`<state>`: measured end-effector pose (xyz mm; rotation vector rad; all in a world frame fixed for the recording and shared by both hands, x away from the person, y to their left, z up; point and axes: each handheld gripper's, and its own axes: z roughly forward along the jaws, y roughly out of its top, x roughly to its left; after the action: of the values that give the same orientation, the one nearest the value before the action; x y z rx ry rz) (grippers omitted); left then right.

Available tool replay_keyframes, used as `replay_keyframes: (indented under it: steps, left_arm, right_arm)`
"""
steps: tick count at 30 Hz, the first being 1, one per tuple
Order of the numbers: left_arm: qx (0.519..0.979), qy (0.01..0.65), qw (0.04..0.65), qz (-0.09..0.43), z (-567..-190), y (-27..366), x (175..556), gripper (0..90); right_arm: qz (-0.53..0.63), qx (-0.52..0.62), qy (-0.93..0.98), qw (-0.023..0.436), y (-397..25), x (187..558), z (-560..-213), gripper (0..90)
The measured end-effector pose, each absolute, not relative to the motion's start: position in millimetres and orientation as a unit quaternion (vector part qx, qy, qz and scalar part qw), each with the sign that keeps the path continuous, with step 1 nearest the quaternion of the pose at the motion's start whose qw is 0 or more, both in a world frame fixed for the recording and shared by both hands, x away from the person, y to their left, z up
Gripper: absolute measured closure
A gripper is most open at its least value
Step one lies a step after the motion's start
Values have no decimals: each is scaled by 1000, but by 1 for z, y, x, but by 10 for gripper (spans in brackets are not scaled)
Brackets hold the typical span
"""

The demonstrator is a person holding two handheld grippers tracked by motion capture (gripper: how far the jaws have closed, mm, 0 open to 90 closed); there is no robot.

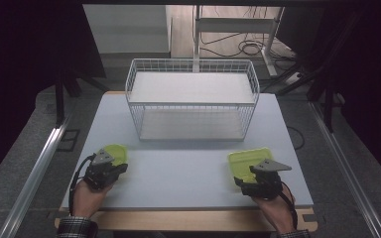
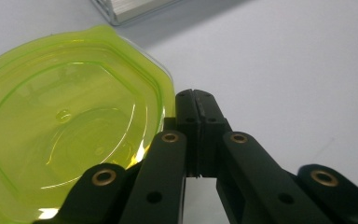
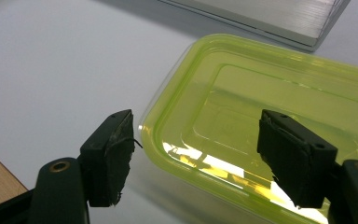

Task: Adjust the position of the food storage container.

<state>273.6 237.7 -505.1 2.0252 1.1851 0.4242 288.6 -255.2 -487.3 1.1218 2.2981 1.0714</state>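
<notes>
Yellow-green translucent plastic marks both items in hand. At the left, the left gripper [image 1: 110, 167] rests low on the grey table [image 1: 178, 173], held by the person's left hand [image 1: 85, 197]. Its jaws are pressed together with nothing between them, as the left gripper view [image 2: 196, 100] shows. Just beside the closed tips, on their left in that view, lies the round lid [image 2: 65, 135], flat on the table, its scalloped rim close to the jaws; whether it touches them cannot be told. In the high view the round lid [image 1: 116, 151] sits just ahead of this gripper.

Beyond both grippers, at the middle of the table, stands a white wire rack [image 1: 192, 99] with two shelves, well apart from either tool.

At the right, the right gripper [image 1: 252, 174] is held by the person's right hand [image 1: 277, 210], a grey three-cornered plate on top. Its jaws stand wide apart, per the right gripper view [image 3: 196, 154]. The rectangular container [image 3: 270, 121] lies flat on the table with its near long edge between the spread jaws: the left pad sits outside the rim, the right pad over the inside. Neither pad visibly presses the plastic. In the high view the rectangular container [image 1: 245, 159] lies just ahead of this gripper, partly under it.

A wooden strip [image 1: 193, 220] borders the table's near edge, behind both hands.
</notes>
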Motion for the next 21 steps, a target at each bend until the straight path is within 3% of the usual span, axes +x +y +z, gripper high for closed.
replay_keyframes:
  steps: [8, 13, 14, 15, 20, 21]
  left_arm:
    - [799, 431, 388, 161, -500, 213, 260, 900]
    - [808, 409, 395, 155, -502, 197, 253, 894]
    - [810, 403, 397, 154, -503, 193, 251, 894]
    - [812, 400, 397, 152, -504, 191, 251, 889]
    - [824, 382, 395, 138, -511, 176, 247, 881]
    - [824, 382, 395, 138, -511, 176, 247, 878]
  right_arm:
    - [384, 401, 812, 179, -259, 290, -486, 331]
    - [389, 403, 808, 183, -268, 291, -480, 498]
    - [389, 403, 808, 183, -268, 291, -480, 498]
    - [388, 405, 807, 186, -274, 292, -477, 598]
    - [376, 412, 805, 201, -290, 297, -472, 810]
    - [376, 412, 805, 201, -290, 297, -472, 810]
